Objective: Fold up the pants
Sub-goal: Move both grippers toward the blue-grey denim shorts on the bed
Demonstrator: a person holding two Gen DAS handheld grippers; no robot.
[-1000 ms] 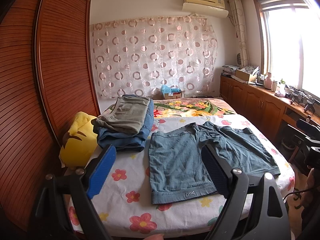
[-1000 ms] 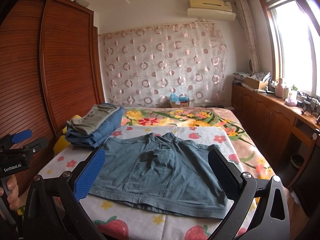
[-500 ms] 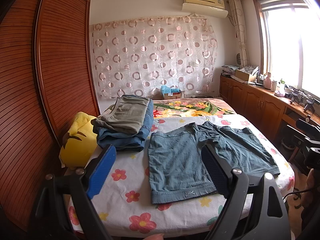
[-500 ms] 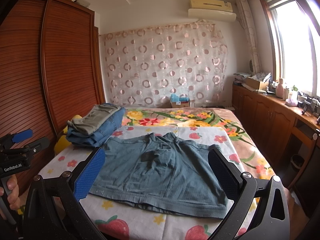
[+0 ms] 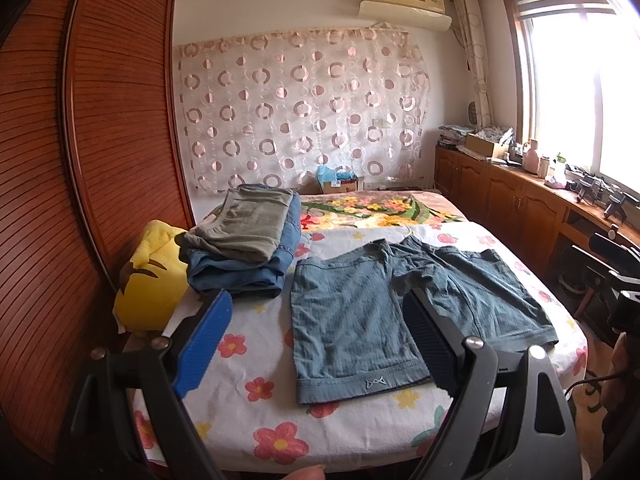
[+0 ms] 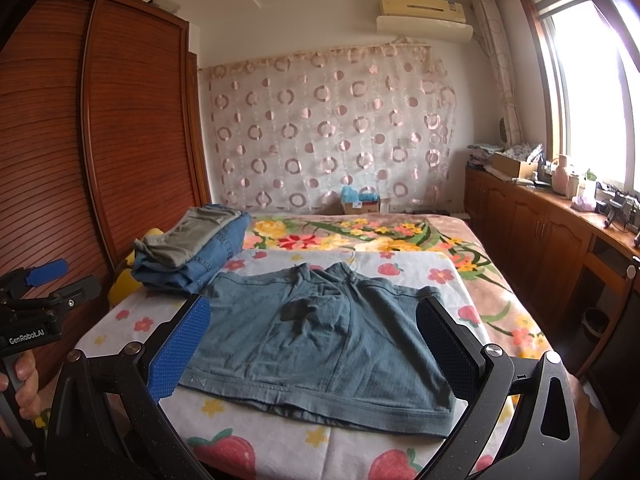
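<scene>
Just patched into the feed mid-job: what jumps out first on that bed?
The blue-grey shorts lie spread flat and unfolded on the near end of the flowered sheet, right in front of both open grippers, the left gripper and right gripper. Behind them on the left sits a stack of folded clothes, grey on top of denim, beside a yellow cushion.

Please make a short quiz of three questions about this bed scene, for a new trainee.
1. True or false: the flat blue-grey denim shorts are already folded.
2. What lies on top of the stack of folded blue jeans? A) folded grey-green pants B) a towel C) a pillow
3. Fill in: both the left tool and the right tool are ____ and hold nothing.

Key: 1 false; 2 A, the folded grey-green pants; 3 open.
</scene>
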